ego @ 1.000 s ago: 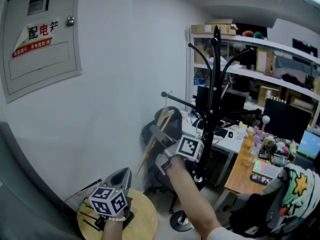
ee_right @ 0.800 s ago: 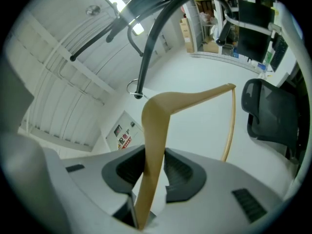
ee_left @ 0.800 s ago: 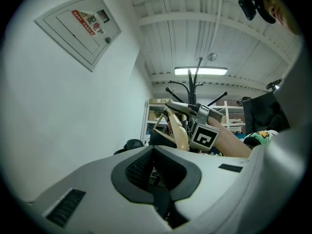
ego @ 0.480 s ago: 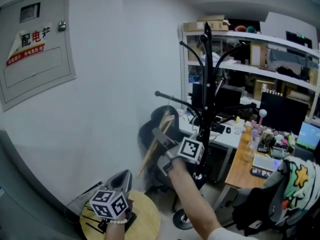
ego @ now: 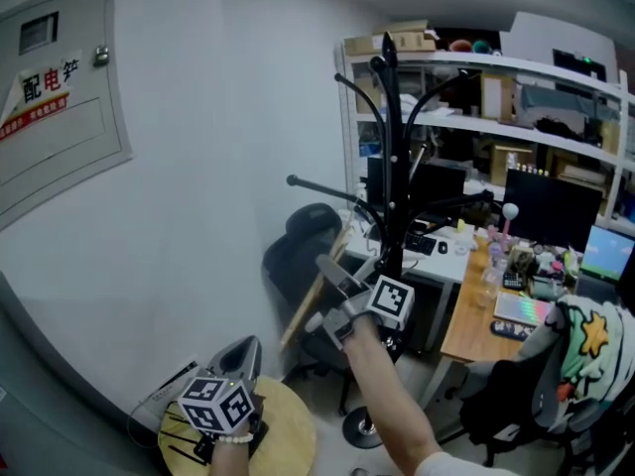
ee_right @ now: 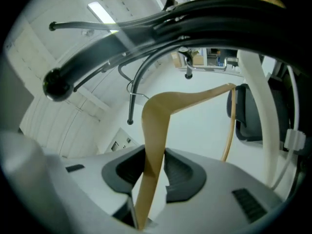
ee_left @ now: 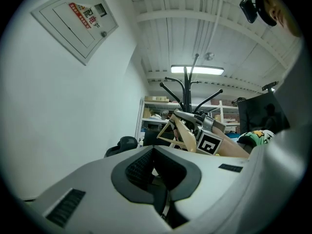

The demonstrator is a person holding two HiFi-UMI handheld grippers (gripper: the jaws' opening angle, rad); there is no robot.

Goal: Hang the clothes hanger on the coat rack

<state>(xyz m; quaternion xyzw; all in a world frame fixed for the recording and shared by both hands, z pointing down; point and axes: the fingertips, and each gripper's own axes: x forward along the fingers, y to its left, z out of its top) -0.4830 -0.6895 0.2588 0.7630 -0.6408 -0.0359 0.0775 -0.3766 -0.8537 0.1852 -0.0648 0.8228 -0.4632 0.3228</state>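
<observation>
A black coat rack (ego: 392,157) stands mid-room, its arms curving up and out. My right gripper (ego: 325,278) is shut on one arm of a light wooden clothes hanger (ego: 310,305), held up beside the pole and below a long rack arm (ego: 322,188). In the right gripper view the hanger (ee_right: 158,130) rises between the pads, its wire hook (ee_right: 130,87) close under a ball-tipped rack arm (ee_right: 58,85). My left gripper (ego: 241,357) rests low over a round wooden stool (ego: 290,434), shut with nothing in it. The left gripper (ee_left: 155,155) looks at the hanger (ee_left: 183,135) from below.
A dark office chair (ego: 298,256) stands behind the hanger. Right of the rack are a wooden desk (ego: 476,315) with monitors and white shelves (ego: 516,77). An electrical box (ego: 55,117) hangs on the left wall. A colourful garment (ego: 585,345) lies at the right edge.
My right gripper has carried the hanger nearer the rack's pole and a little lower, so it now sits under the long arm. The left gripper has stayed over the stool.
</observation>
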